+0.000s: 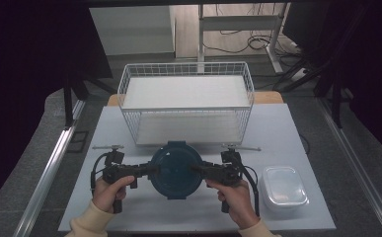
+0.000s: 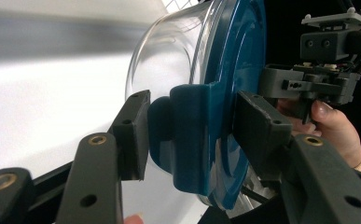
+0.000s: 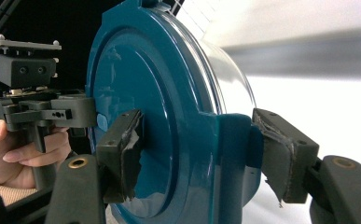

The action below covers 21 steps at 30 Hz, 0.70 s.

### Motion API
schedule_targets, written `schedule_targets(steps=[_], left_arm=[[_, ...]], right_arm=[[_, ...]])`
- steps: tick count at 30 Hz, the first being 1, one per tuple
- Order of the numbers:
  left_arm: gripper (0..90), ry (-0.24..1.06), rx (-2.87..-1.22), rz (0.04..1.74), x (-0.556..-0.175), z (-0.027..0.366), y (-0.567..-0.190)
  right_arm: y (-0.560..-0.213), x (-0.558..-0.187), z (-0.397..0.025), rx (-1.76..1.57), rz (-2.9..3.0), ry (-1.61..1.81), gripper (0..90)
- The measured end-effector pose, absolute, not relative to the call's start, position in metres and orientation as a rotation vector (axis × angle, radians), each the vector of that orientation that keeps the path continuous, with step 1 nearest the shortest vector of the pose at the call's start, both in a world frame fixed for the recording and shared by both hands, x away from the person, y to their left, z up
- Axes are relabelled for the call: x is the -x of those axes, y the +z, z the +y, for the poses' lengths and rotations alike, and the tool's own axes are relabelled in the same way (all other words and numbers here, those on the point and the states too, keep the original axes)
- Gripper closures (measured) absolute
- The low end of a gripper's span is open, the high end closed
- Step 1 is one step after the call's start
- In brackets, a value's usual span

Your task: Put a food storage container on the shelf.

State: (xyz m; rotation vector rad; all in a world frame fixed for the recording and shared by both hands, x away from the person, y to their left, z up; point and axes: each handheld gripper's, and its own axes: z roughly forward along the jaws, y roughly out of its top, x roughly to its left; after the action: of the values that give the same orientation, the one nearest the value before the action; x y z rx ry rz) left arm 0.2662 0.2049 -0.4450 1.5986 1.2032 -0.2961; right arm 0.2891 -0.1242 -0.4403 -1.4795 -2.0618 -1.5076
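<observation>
A round clear container with a dark blue lid [image 1: 176, 170] sits at the front middle of the white table [image 1: 282, 128], lid up. My left gripper [image 1: 151, 170] grips it from the left and my right gripper [image 1: 198, 170] from the right. In the left gripper view the jaws of the left gripper [image 2: 192, 121] are shut across a blue side clip [image 2: 192, 135] of the lid, with the clear wall [image 2: 169, 56] beyond. In the right gripper view the right gripper [image 3: 199, 149] is shut on the opposite clip [image 3: 229, 154]. Whether the container is lifted off the table I cannot tell.
A white wire basket [image 1: 186, 109] stands just behind the container, open at the top. A clear rectangular lidded box [image 1: 283, 190] lies at the front right, close to my right hand. Metal rails run along both sides of the table.
</observation>
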Motion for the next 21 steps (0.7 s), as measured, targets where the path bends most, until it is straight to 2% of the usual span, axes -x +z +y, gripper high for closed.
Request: schedule_targets(steps=[21], left_arm=[[48.4, -0.270, -1.574, 1.134, -0.298, 0.208, -0.391]], right_arm=[[-0.376, -0.314, -0.119, 1.470, -2.124, -1.584, 35.5]])
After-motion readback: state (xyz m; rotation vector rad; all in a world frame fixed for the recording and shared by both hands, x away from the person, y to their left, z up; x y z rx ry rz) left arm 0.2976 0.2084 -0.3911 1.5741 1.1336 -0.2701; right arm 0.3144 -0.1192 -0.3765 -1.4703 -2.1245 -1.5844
